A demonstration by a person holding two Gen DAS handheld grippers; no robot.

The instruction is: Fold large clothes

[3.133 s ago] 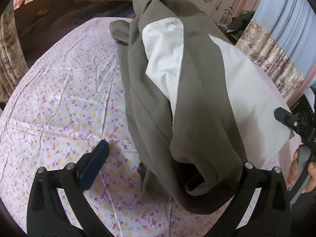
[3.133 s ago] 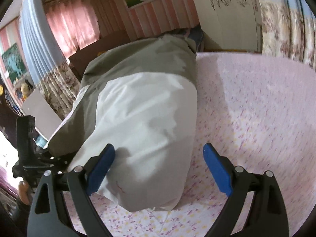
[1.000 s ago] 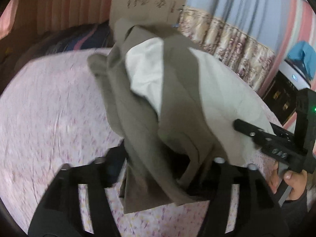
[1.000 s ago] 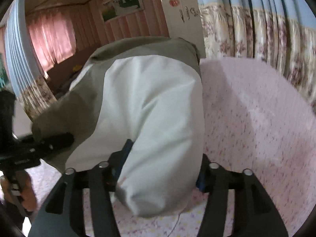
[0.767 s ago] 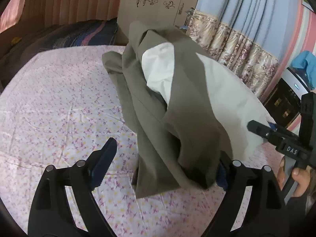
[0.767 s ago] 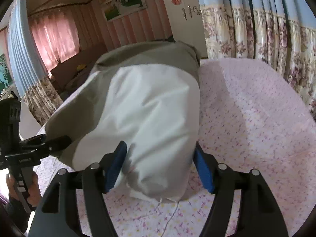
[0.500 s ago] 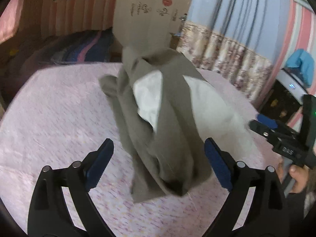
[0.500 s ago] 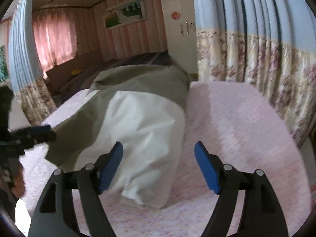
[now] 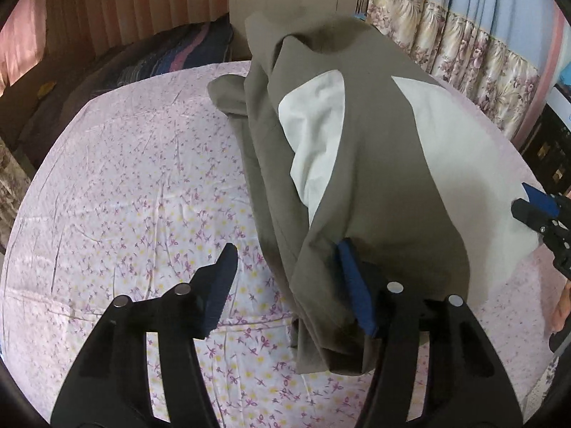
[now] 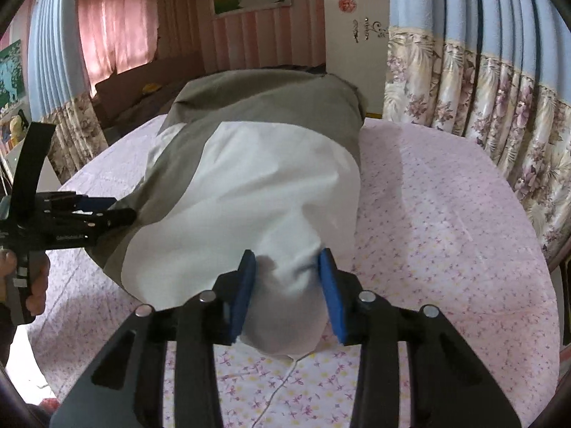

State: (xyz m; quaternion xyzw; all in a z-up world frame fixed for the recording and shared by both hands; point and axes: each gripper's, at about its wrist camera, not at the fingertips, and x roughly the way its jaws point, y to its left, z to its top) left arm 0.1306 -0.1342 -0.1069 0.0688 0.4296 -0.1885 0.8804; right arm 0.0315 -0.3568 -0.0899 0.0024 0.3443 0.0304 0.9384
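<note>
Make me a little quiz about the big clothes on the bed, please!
1. True or false: the garment is olive and white.
2. Whose fingers squeeze the white cloth? A) the left one's B) the right gripper
3. Fill in: the bedsheet has tiny purple and ___ prints.
Key: 1 true; 2 B; 3 yellow.
</note>
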